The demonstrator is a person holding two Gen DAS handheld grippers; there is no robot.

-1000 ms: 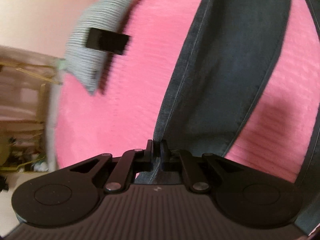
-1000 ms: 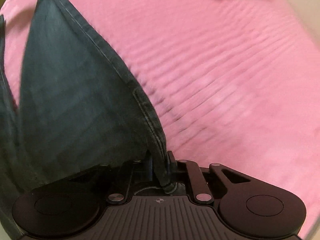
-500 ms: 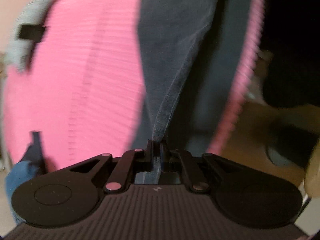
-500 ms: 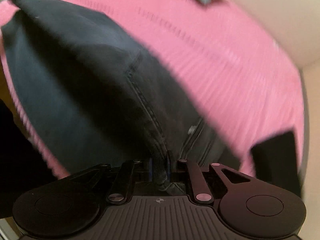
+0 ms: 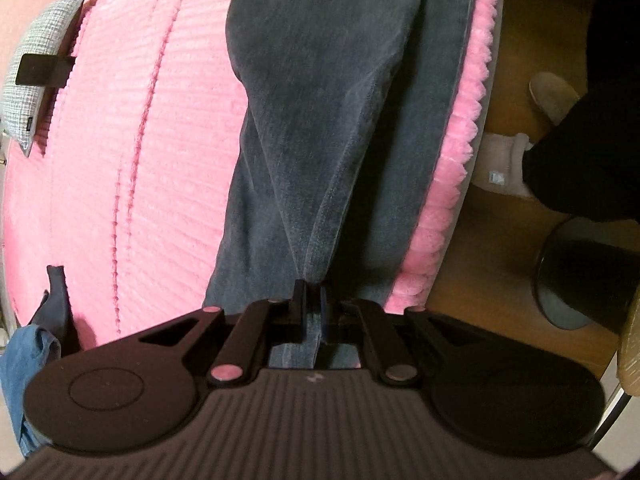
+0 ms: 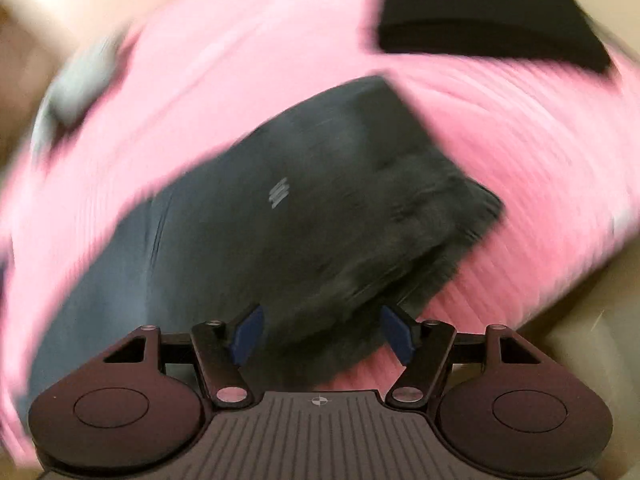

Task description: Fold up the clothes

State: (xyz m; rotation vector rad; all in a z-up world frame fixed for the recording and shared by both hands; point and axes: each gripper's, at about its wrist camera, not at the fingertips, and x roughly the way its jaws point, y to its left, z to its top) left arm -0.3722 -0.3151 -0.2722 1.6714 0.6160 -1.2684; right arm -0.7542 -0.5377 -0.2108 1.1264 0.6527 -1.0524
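Dark grey jeans [image 5: 340,112] lie along the right side of a pink ribbed bed cover [image 5: 132,152]. My left gripper [image 5: 311,300] is shut on a fold of the jeans' fabric near the cover's edge. In the right wrist view the jeans [image 6: 304,216] lie folded over on the pink cover [image 6: 520,152], blurred by motion. My right gripper [image 6: 322,336] is open and empty just above the near edge of the jeans.
A grey checked folded garment [image 5: 36,68] lies at the cover's far left. Blue denim [image 5: 24,356] sits at the lower left. A black folded item [image 6: 492,32] lies beyond the jeans. Wooden floor [image 5: 504,240], slippers [image 5: 552,96] and a black round base [image 5: 580,272] are on the right.
My right gripper has opened and let go of the jeans, which now lie folded on the cover. My left gripper still holds its fold and has swung toward the bed's right edge.
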